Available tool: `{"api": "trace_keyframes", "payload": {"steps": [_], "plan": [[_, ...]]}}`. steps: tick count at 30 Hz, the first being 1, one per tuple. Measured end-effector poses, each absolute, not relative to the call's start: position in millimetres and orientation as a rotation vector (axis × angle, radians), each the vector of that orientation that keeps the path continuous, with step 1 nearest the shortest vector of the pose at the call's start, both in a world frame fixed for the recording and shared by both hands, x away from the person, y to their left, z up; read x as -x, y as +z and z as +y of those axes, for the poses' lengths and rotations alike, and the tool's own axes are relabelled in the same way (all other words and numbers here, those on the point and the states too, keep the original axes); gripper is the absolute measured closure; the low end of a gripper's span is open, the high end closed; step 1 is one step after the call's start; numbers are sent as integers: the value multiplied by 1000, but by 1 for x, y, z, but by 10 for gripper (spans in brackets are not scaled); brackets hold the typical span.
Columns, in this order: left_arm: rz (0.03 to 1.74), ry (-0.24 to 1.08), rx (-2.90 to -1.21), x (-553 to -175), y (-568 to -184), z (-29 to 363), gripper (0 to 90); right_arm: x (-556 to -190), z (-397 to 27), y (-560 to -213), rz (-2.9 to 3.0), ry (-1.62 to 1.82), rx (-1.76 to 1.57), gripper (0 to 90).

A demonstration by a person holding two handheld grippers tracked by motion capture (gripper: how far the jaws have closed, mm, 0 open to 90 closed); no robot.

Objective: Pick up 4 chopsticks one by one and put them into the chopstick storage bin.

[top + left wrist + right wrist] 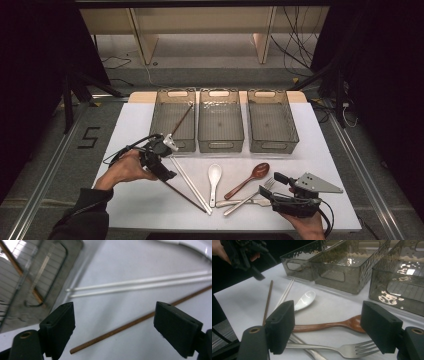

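My left gripper (167,176) (113,307) is open just above the white table, near the front of the left bin. A brown chopstick (186,196) (120,328) lies on the table below the gap between its jaws, untouched. A pair of white chopsticks (192,186) (140,285) lies just beyond it. A second brown chopstick (181,121) (15,262) leans inside the left grey bin (160,120). My right gripper (270,184) (327,306) rests open at the front right, over a fork (250,196) (342,348) and a brown wooden spoon (248,180) (324,326).
Three grey see-through bins stand in a row at the back; the middle bin (220,145) and right bin (272,146) look empty. A white ceramic spoon (214,176) (304,300) lies mid-table. Another metal utensil (235,203) crosses under the fork. The table's front edge is close to both hands.
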State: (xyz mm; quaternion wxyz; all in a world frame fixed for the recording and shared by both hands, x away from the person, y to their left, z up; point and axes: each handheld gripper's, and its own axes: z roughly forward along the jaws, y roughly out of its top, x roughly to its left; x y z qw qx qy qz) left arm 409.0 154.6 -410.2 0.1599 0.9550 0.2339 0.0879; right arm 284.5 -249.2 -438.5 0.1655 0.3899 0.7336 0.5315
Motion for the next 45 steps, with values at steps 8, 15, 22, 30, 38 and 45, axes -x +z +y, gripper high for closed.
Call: {"api": "trace_keyframes", "payload": {"steps": [8, 15, 22, 30, 38, 45], "plan": [[613, 204, -2816, -405, -428, 154, 186, -285, -249, -439, 2091, 1512, -1111, 285], [572, 169, -2882, -403, -444, 148, 210, -285, -249, -439, 2094, 1512, -1108, 285], [546, 155, -2920, -405, -452, 147, 251, -285, -249, -439, 2093, 1513, -1114, 285], [477, 134, -2957, -404, -455, 144, 303, -285, -248, -439, 2098, 1511, -1110, 285], [424, 96, -2995, -405, -460, 141, 367, -286, -249, -440, 2097, 1510, -1113, 285], [390, 51, -3026, -401, -461, 140, 460, -285, -249, -440, 2096, 1510, -1114, 285]]}}
